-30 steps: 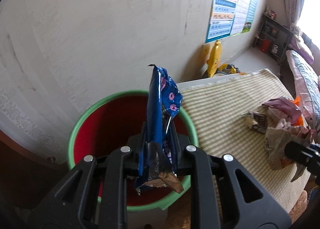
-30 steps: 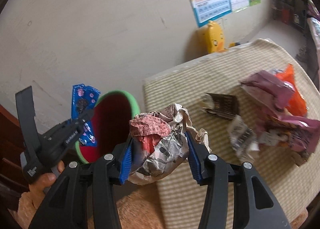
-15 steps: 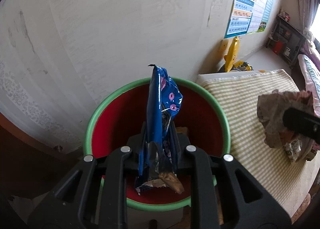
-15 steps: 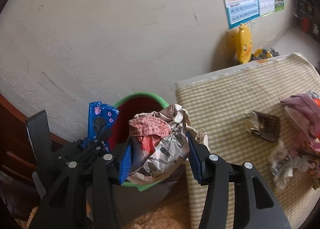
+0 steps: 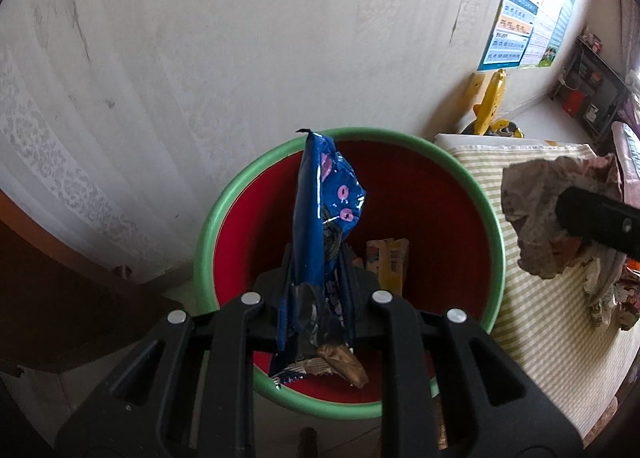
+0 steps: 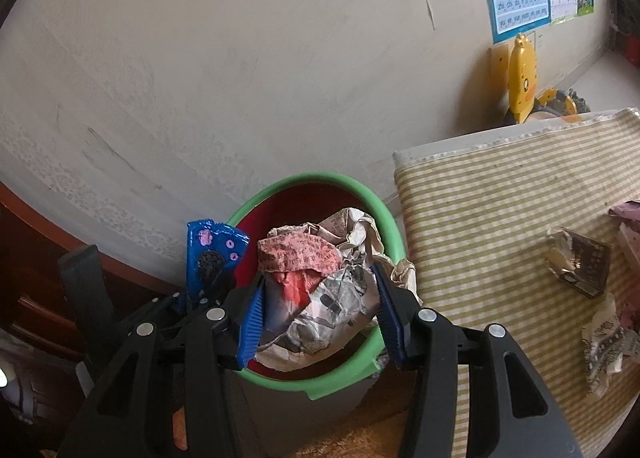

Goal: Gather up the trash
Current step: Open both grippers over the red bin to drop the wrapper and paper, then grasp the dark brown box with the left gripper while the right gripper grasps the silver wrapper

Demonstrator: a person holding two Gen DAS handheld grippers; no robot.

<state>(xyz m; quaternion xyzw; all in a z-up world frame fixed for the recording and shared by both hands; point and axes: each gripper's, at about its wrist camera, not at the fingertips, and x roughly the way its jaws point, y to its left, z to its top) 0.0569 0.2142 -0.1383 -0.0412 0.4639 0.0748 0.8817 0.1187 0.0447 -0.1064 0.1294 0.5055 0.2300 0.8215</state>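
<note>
A blue snack wrapper (image 5: 324, 242) with pink dots is standing upright and narrow, its torn lower end hanging crumpled, directly above the opening of a round bin (image 5: 494, 242) that is showing a green rim and a red inside. A yellowish packet (image 5: 388, 264) is lying at the bottom of that bin. To the right of the wrapper, a crumpled ball of newspaper (image 6: 320, 290) with red and grey print is hanging over the bin's near right rim. Farther right, on the striped cloth, a dark foil wrapper (image 6: 580, 268) is lying flat, with a crumpled pale paper scrap (image 6: 606, 348) just nearer than it.
</note>
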